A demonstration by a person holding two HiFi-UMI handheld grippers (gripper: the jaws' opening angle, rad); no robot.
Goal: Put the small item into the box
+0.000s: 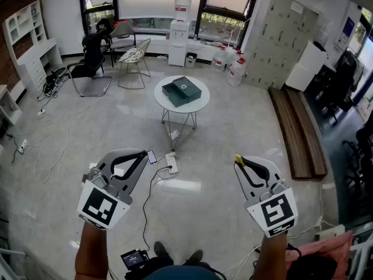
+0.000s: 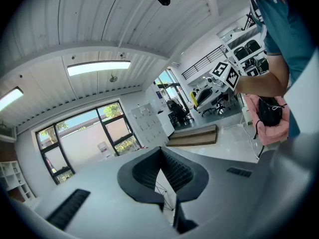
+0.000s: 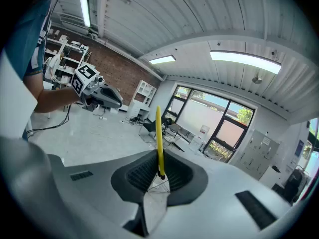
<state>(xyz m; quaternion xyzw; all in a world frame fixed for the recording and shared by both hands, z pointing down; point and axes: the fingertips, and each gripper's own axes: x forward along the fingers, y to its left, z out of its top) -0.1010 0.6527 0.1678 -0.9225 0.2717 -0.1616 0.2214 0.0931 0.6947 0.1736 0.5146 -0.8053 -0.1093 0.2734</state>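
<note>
A dark green box (image 1: 182, 91) lies on a small round white table (image 1: 201, 105) far ahead across the floor. My right gripper (image 1: 238, 160) is held low at the right, shut on a thin yellow stick-like item (image 1: 238, 158). In the right gripper view the yellow item (image 3: 158, 138) stands straight up out of the closed jaws of the right gripper (image 3: 160, 176). My left gripper (image 1: 145, 154) is at the lower left; in the left gripper view the left gripper (image 2: 160, 153) is shut with nothing between its jaws. Both grippers are well short of the table.
Cables and a power strip (image 1: 171, 163) lie on the floor between me and the table. A black chair (image 1: 93, 63) and a wire chair (image 1: 135, 54) stand at the back left, a water dispenser (image 1: 180, 31) by the window, and a wooden bench (image 1: 300, 127) at the right.
</note>
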